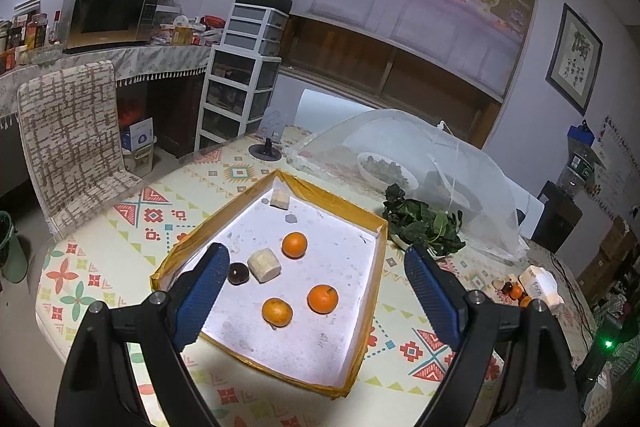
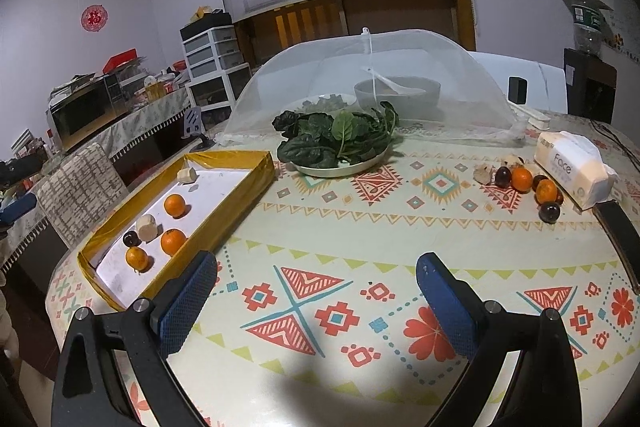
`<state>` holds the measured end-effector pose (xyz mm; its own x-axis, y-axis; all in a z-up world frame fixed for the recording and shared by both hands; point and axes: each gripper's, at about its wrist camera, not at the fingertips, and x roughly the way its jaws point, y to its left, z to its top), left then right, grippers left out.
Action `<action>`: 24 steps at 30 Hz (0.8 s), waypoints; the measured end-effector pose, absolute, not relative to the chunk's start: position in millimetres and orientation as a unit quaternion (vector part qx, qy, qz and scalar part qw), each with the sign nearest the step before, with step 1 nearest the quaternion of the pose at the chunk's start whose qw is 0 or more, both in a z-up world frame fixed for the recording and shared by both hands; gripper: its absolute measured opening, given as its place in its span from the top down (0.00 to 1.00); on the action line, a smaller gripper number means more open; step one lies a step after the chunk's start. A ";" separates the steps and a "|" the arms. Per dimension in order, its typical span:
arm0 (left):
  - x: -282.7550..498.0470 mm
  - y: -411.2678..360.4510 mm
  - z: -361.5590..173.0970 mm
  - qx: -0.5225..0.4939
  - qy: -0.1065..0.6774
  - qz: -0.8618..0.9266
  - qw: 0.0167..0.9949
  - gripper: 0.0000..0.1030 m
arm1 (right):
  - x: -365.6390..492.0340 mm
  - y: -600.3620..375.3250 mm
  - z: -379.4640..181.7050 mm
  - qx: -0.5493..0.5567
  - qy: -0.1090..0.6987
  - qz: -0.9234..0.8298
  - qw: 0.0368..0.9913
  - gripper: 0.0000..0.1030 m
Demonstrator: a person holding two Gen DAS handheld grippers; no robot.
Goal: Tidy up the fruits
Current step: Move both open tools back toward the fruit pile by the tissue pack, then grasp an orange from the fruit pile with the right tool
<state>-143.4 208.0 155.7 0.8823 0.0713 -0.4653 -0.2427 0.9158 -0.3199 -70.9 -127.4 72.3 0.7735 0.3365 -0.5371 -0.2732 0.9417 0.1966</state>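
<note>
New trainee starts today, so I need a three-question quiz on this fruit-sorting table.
1. How many oranges lie in the yellow-edged tray?
2. True or false: the left tongs are shut on an orange.
3. Beside what do the unsorted fruits lie: A) chair, B) tissue pack, C) plate of greens?

Key: 1) three; 2) false, both fingers stand wide apart and empty; 3) B.

Bare tablecloth [image 2: 320,227] between tray [image 2: 224,223], fruit pile [image 2: 532,187]
</note>
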 end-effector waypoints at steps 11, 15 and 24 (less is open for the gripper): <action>-139.8 193.2 172.7 -0.161 0.222 0.077 0.959 0.14 | -73.2 -136.5 81.2 0.050 0.284 0.161 0.944 0.02; -127.9 159.5 183.9 -0.135 0.223 0.031 0.965 0.14 | -71.6 -163.8 82.3 0.050 0.292 0.139 0.945 0.02; -80.1 53.3 177.7 -0.083 0.258 -0.113 0.956 0.14 | -52.8 -289.3 64.7 0.042 0.341 0.020 0.939 0.02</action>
<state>-80.1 53.3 177.7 0.8410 -0.2581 -0.4755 0.1727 0.9610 -0.2161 -52.8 -289.3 64.7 0.7669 0.0668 -0.6383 -0.0096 0.9956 0.0927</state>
